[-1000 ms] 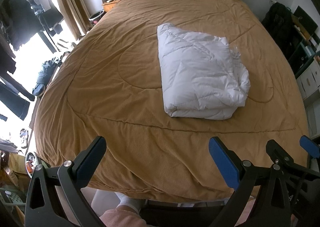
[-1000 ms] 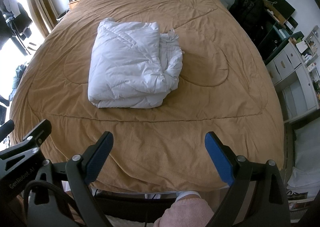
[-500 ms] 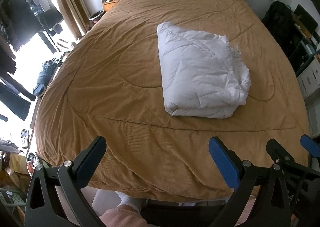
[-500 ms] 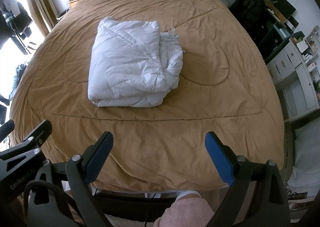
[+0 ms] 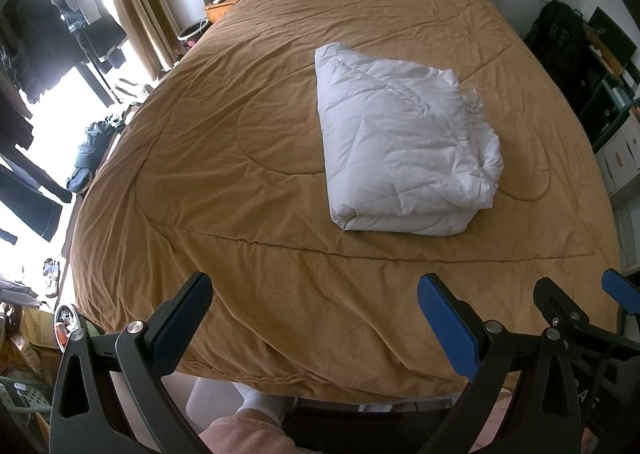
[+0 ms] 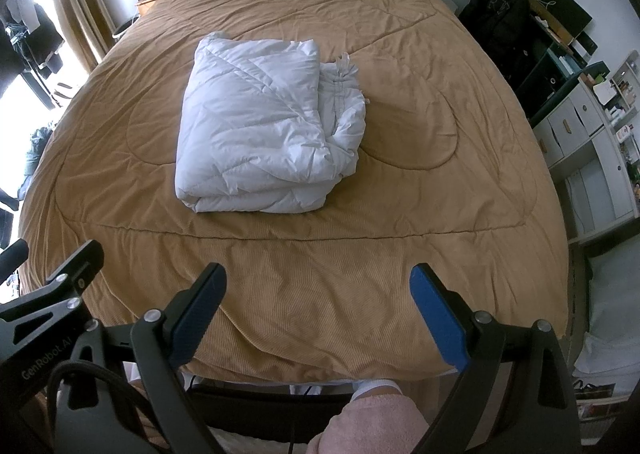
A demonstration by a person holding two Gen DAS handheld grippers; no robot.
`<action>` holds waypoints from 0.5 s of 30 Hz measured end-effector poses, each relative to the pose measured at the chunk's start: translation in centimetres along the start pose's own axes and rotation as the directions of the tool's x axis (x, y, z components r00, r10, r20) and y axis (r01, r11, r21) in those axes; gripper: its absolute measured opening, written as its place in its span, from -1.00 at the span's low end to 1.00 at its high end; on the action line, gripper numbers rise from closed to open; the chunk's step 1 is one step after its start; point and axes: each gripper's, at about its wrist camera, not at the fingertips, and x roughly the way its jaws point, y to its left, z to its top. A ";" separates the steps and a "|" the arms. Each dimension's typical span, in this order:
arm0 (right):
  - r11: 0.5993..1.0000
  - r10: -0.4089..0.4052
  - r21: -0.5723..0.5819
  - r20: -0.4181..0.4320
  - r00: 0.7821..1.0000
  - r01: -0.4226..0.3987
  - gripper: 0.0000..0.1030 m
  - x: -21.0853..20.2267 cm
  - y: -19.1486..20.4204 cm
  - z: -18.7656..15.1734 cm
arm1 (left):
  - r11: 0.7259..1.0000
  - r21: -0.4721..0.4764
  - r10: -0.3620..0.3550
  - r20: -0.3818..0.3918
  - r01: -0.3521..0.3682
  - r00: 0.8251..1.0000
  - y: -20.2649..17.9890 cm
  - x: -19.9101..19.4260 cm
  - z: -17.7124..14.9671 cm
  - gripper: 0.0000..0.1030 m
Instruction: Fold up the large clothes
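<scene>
Tan bedspread [image 6: 400, 189], folded white down coat [image 6: 260, 133] on top, nothing gripped

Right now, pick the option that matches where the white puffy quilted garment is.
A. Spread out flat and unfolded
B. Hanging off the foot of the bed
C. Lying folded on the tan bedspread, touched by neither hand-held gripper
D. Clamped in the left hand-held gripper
C: the white puffy quilted garment lies as a folded bundle on the tan bedspread, with the left hand-held gripper and right hand-held gripper both open, well short of it.

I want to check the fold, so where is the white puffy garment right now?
The white puffy garment lies folded near the middle of the tan bedspread, ahead of both open grippers and touching neither.
</scene>
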 end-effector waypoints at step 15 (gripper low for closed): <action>1.000 0.001 -0.001 0.000 1.000 -0.001 0.81 0.1 0.0 0.3 | 1.000 0.005 0.002 -0.005 -0.002 1.000 -0.1 0.2 0.2 0.99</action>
